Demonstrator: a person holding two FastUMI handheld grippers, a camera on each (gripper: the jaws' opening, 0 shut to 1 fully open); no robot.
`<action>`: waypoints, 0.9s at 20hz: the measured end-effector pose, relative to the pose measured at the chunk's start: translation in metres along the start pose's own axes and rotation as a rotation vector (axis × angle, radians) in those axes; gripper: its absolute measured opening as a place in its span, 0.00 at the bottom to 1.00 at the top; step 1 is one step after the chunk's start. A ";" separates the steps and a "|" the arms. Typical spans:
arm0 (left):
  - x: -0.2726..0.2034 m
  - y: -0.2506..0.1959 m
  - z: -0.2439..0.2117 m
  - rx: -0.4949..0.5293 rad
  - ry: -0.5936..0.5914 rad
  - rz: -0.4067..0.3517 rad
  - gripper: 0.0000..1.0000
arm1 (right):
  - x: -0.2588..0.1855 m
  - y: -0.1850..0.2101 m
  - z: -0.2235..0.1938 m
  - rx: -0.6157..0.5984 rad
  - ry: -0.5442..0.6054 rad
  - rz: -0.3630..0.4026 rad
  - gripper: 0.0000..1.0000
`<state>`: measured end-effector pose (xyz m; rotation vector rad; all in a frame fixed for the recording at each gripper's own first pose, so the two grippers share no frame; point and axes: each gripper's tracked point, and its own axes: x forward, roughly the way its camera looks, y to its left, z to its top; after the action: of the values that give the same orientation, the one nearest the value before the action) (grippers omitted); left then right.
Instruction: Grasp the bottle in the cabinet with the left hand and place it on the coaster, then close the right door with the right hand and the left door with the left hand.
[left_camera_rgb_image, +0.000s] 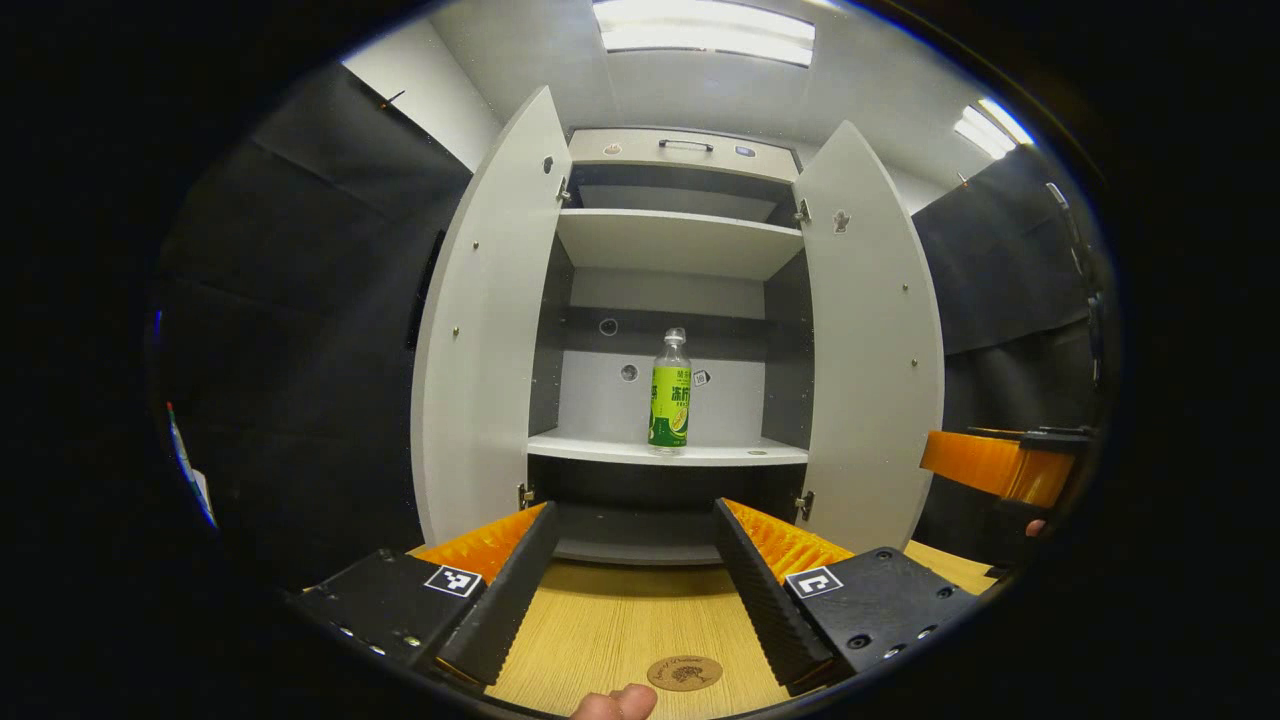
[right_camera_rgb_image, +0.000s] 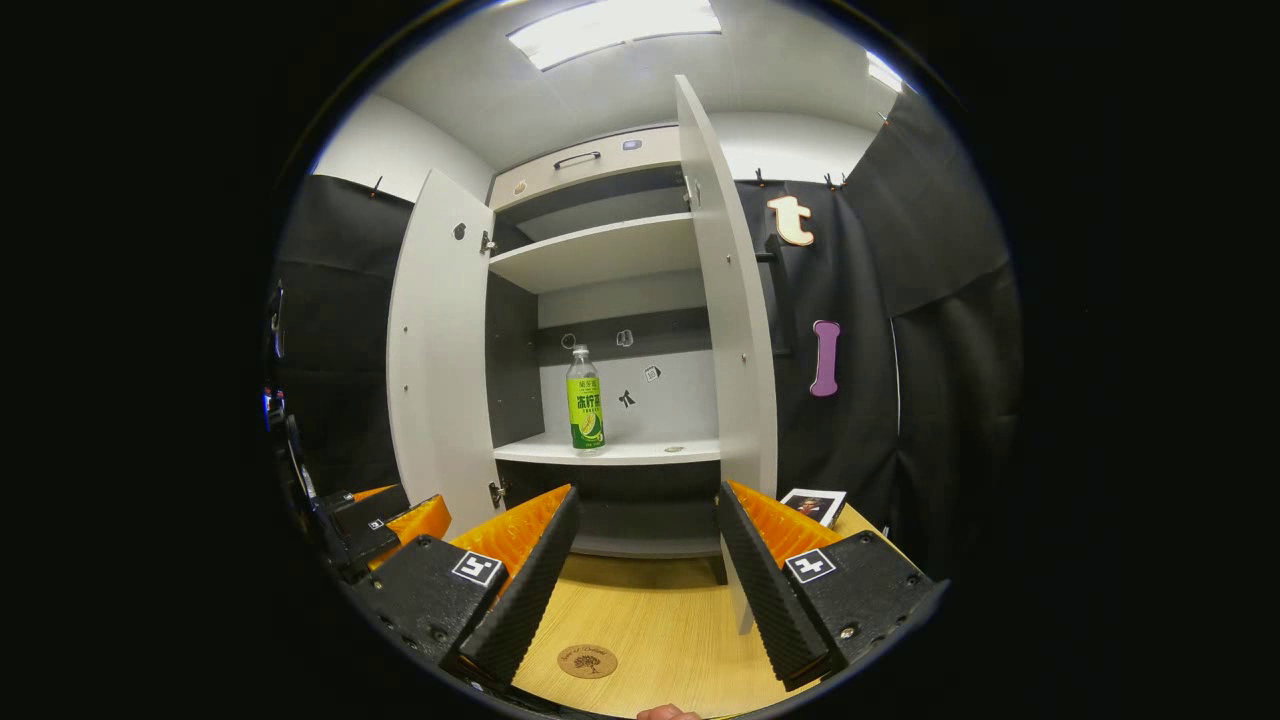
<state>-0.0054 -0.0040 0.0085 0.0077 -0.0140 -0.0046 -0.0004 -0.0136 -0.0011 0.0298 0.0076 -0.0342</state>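
One bottle (left_camera_rgb_image: 670, 392) stands upright on the cabinet's (left_camera_rgb_image: 680, 160) lower shelf (left_camera_rgb_image: 600, 448), cap up, its green label too small to read. Both doors, left door (left_camera_rgb_image: 480, 330) and right door (left_camera_rgb_image: 872, 340), stand open. One round coaster (left_camera_rgb_image: 685, 672) lies on the wooden worktop (left_camera_rgb_image: 620, 620). The left tool (left_camera_rgb_image: 632, 535) and right tool (right_camera_rgb_image: 645, 518) are each spread wide, holding nothing.

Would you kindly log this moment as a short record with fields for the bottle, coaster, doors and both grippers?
bottle: bottle upright on the cabinet's lower shelf, untouched
coaster: coaster flat on the wooden table, nothing on it
doors: left door and right door both open
left gripper: left gripper open, over the table, facing the cabinet
right gripper: right gripper open, holding nothing
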 end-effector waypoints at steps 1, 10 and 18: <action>0.000 -0.002 -0.002 -0.004 0.006 -0.007 0.94 | -0.001 0.000 -0.001 -0.003 0.002 0.000 0.85; 0.061 -0.022 0.028 -0.082 -0.012 -0.129 0.94 | -0.007 0.002 0.000 0.000 -0.002 0.001 0.85; 0.193 -0.049 0.069 -0.121 -0.011 -0.231 0.94 | -0.016 -0.005 0.004 0.001 -0.008 -0.041 0.85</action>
<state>0.1866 -0.0547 0.0795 -0.1116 -0.0238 -0.2360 -0.0166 -0.0180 0.0029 0.0303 -0.0001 -0.0757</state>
